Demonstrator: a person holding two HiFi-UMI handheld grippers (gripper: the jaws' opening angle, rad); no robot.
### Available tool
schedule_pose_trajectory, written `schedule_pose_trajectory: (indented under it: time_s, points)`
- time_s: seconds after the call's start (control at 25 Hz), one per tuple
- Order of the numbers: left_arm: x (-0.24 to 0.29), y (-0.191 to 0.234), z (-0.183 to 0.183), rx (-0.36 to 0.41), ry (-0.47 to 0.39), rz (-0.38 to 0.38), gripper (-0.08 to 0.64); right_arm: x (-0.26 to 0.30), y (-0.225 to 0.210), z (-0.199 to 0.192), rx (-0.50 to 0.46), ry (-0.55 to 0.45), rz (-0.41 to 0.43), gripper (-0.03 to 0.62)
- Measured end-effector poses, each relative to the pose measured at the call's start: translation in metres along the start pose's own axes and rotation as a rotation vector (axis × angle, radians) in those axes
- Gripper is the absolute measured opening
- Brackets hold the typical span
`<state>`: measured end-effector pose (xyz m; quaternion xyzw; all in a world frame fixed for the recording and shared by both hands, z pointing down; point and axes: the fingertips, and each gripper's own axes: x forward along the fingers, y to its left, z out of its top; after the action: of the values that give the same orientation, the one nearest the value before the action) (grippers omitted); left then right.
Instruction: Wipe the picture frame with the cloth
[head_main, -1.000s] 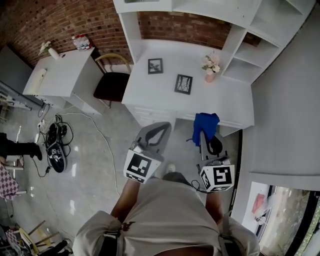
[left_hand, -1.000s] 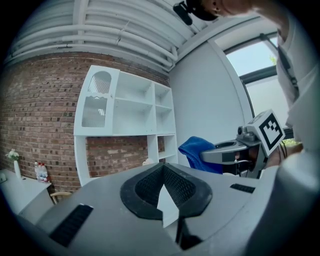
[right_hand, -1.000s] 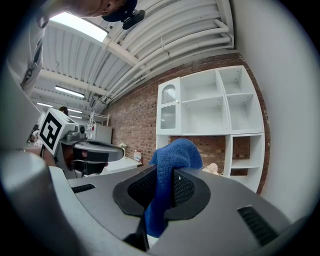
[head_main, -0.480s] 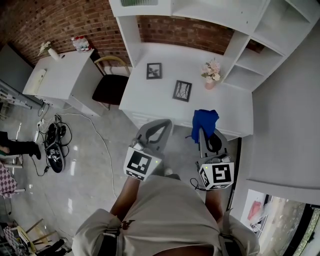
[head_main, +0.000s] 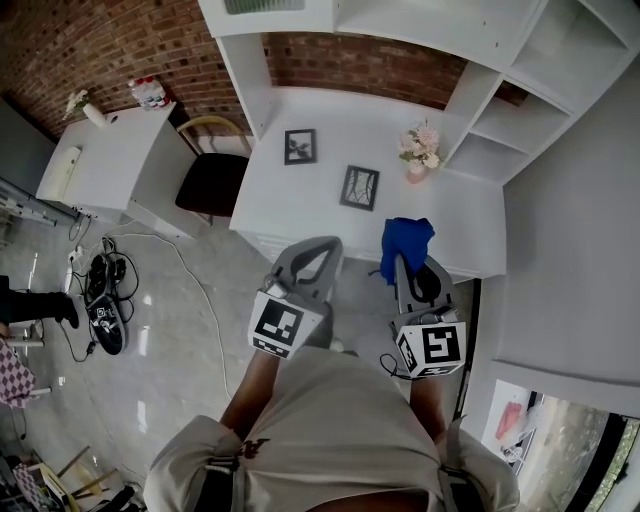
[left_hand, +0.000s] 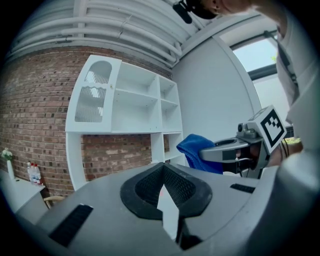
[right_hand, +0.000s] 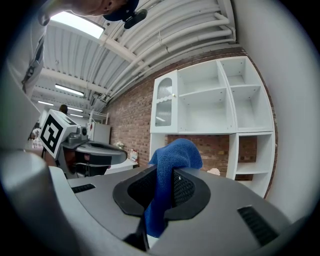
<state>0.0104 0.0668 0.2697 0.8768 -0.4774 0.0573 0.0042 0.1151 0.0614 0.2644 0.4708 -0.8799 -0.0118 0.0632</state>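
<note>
Two dark picture frames stand on the white desk: one further back, one nearer the front. Both grippers hover short of the desk's front edge. My right gripper is shut on a blue cloth, which bunches up above its jaws. The left gripper is shut with nothing in it. In the left gripper view the cloth and the right gripper show at the right.
A pink pot of flowers sits on the desk beside white shelves. A chair and a white side table stand to the left. Cables lie on the floor.
The person has stepped closer to the desk. Both grippers have come nearer its front edge, the cloth still held in the right one.
</note>
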Motion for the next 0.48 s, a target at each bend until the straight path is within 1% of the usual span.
schedule_pose_trajectory:
  time_s: [0.36,0.48]
  points:
    - [0.045,0.038,-0.018,-0.027,0.028,-0.063,0.0,0.05,-0.016,-0.012,0.012,0.059,-0.038,0.034]
    - [0.062,0.052,-0.026,-0.023,0.041,-0.083,0.0,0.07,-0.023,-0.018,0.022,0.078,-0.049,0.034]
